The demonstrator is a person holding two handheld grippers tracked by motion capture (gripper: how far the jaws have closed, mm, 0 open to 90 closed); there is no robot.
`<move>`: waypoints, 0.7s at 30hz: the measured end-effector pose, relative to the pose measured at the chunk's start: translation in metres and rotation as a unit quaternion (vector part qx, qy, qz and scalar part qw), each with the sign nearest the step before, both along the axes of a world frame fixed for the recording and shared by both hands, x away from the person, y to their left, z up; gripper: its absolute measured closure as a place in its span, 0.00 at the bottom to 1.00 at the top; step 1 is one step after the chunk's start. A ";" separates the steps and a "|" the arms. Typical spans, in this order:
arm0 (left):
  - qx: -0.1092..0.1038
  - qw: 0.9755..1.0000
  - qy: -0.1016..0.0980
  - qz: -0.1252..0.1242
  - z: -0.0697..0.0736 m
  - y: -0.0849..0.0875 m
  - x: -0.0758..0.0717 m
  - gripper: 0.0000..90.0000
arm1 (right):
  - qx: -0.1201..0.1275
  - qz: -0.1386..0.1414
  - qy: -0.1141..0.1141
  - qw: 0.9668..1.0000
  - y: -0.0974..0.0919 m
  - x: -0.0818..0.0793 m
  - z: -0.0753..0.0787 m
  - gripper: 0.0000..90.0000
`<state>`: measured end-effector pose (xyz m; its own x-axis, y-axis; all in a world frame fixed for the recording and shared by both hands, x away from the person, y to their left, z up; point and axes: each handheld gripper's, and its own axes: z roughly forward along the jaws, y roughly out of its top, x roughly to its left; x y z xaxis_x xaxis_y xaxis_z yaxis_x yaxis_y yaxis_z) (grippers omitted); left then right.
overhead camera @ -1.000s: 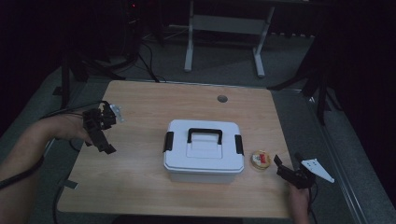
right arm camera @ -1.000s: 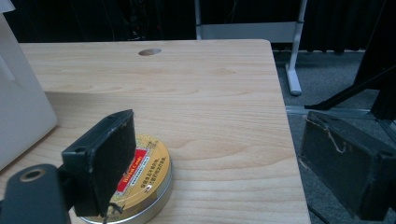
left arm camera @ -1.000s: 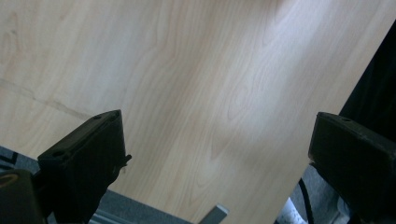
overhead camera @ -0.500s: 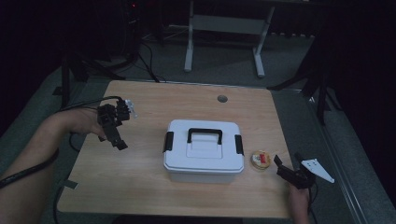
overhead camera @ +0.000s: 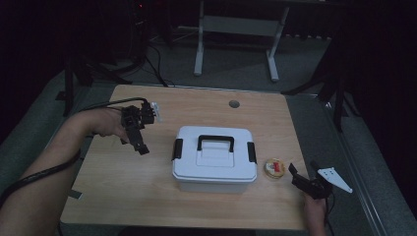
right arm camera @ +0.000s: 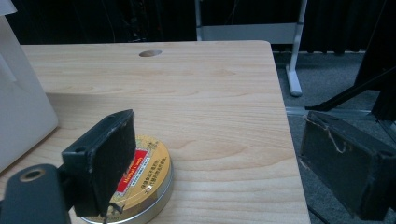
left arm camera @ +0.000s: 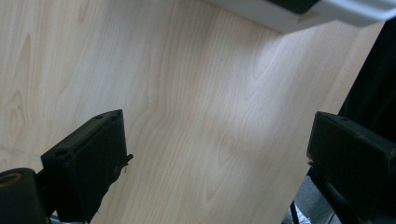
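Approaching step: left claw [overhead camera: 139,142] hovers over bench [overhead camera: 123,182], jaws wide, empty, at 9 o'clock of white box [overhead camera: 214,160]. Right claw [overhead camera: 301,179] spread, empty, beside round tin [overhead camera: 274,168] at box's 3 o'clock. Next move likely: close in, align jaws before gripping.

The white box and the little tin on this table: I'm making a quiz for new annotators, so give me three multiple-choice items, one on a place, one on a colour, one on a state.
1. Where does the round tin lie?
A. on the box lid
B. on the table, to the right of the box
C. at the table's far edge

2. What colour is the handle of the white box?
A. black
B. red
C. white

3. How do the jaws of the left gripper stand?
A. shut on the tin
B. shut on nothing
C. open

Answers: 1 B, the high view shows the tin beside the box; 2 A, the handle is dark against the lid; 3 C, bare wood shows between the jaws.
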<state>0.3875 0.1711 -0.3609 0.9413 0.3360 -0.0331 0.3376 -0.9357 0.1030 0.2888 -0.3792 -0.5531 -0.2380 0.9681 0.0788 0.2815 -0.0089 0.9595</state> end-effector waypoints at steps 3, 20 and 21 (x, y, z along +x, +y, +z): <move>0.001 1.000 0.000 -0.005 0.002 -0.008 0.003 0.05 | 0.001 0.000 0.000 1.000 0.000 0.000 0.000 0.12; 0.005 0.998 0.003 -0.062 0.011 -0.066 0.009 0.05 | 0.000 0.003 -0.002 1.000 -0.001 0.000 0.000 0.12; 0.005 0.998 0.001 -0.064 0.011 -0.069 0.009 0.05 | 0.001 0.004 -0.001 1.000 -0.001 0.000 0.000 0.12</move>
